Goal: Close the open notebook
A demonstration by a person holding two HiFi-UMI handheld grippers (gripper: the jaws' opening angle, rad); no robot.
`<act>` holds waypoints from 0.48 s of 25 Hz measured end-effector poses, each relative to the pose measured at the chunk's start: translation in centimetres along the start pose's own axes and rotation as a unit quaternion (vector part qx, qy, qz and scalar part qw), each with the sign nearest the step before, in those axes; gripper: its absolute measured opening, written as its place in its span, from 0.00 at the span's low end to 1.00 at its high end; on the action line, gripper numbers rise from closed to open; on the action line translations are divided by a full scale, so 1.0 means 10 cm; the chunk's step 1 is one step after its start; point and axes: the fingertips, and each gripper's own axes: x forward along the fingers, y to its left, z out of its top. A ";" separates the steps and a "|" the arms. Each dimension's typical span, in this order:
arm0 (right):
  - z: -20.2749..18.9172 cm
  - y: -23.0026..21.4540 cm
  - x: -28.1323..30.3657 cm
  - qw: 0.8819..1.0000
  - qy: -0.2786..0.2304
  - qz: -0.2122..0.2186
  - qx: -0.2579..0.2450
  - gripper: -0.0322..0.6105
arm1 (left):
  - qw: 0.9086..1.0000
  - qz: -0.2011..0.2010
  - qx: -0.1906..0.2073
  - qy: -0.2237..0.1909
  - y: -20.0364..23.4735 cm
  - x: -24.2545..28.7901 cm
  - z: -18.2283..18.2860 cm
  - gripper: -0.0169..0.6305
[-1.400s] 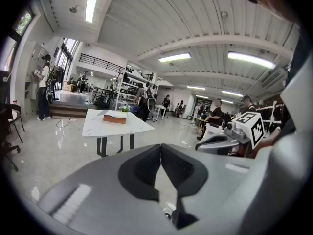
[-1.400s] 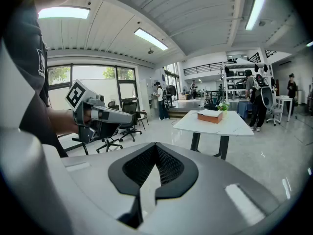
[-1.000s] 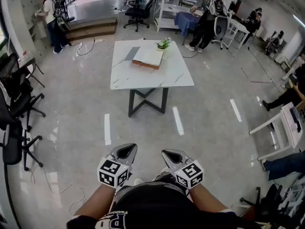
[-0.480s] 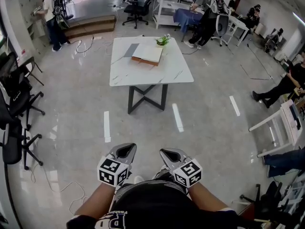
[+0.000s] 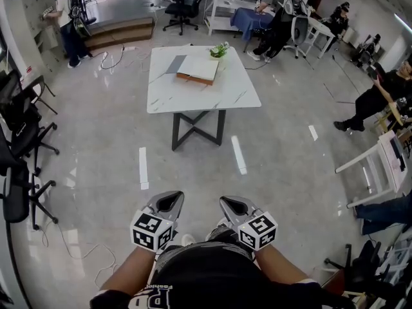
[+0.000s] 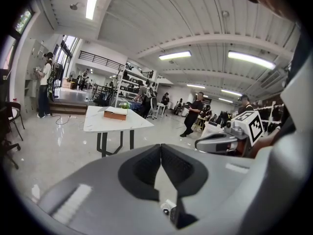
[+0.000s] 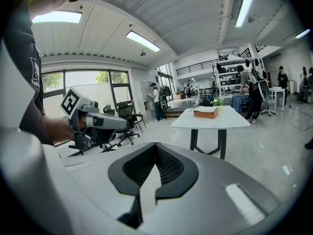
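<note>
Your left gripper and right gripper are closed, empty. The notebook is too distant for detail.

open-plan office lab, swivel chairs, white shelving, strip lights, glossy floor

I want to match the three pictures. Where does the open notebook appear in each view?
Head view: the notebook lies at upper centre, on the far part of the white table.
Left gripper view: notebook left of centre, on the table.
Right gripper view: notebook right of centre, on the table.
Shared landmark: the small green plant beside the notebook.
</note>
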 end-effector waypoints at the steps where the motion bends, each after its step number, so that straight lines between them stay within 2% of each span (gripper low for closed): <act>1: 0.00 -0.01 0.00 1.000 -0.001 -0.003 0.005 0.05 | 1.000 -0.001 0.000 0.000 0.00 0.00 0.00 0.12; 12: 0.01 0.09 0.06 1.000 0.005 0.005 0.005 0.05 | 1.000 0.000 -0.002 -0.003 0.07 -0.06 0.00 0.12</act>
